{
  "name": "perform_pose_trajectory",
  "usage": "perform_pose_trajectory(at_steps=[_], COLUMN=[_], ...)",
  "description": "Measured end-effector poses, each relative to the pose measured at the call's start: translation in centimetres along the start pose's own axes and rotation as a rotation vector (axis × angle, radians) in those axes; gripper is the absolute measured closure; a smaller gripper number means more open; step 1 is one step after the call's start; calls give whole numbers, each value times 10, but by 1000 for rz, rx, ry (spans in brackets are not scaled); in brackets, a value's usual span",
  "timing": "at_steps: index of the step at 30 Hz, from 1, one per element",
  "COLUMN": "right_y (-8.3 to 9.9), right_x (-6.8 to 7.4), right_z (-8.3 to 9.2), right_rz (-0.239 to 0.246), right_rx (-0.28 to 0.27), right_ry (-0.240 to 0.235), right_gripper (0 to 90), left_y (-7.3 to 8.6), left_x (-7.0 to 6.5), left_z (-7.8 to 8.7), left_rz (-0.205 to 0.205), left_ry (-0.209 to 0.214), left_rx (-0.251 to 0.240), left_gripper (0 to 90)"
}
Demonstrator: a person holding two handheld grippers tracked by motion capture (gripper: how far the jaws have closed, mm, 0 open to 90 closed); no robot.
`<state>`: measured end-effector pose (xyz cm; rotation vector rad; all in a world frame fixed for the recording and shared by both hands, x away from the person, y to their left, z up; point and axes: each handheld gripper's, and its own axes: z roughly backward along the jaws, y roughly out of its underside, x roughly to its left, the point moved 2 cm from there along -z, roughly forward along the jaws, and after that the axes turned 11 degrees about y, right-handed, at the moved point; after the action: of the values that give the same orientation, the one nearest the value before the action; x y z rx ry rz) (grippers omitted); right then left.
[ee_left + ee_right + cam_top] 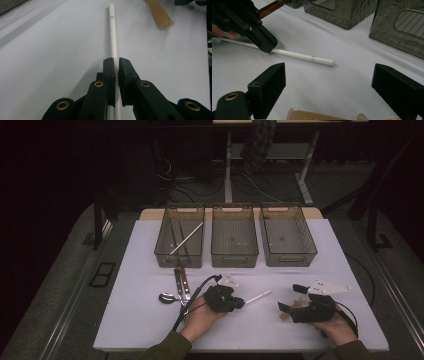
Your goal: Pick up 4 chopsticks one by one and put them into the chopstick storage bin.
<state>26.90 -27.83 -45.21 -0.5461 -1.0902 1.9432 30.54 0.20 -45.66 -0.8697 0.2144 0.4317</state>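
Left gripper (117,61): jaws clamped on white stick (113,32) lying on counter (320,255).
Stick axis: in line with jaws, pointing away.
Right gripper (329,82): jaws wide, empty.

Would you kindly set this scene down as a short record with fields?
work in hand: picking up the white stick from the table
left gripper: shut on the white stick, near one end
white stick: lying flat on the table, far end free
right gripper: jaws wide open, nothing between the pads, a tan tube on the table just below it
bins: three in a row at the far side, the left one holding thin sticks
also on the table: spoon and a brown-handled utensil left of the left gripper
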Motion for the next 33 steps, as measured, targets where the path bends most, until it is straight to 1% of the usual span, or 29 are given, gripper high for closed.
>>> perform_pose_trajectory(at_steps=[5, 10, 21, 26, 30, 33], right_y=[0, 0, 0, 0, 0, 0], right_x=[0, 0, 1, 0, 0, 0], right_z=[0, 0, 0, -1, 0, -1], right_rz=[-2, -1, 6, 6, 5, 6], right_rx=[0, -1, 2, 3, 3, 4], right_ry=[0, -1, -5, -2, -2, -2], right_gripper=[117, 117, 117, 117, 117, 117], left_y=[-3, -4, -6, -6, -5, -3], left_x=[0, 3, 5, 7, 10, 12], left_z=[7, 15, 33, 40, 49, 56], left_rz=[11, 19, 0, 1, 1, 7], left_ry=[10, 18, -4, -6, -10, -16], left_rx=[-19, -25, -37, -54, -60, -73], left_gripper=[841, 841, 841, 841, 841, 842])
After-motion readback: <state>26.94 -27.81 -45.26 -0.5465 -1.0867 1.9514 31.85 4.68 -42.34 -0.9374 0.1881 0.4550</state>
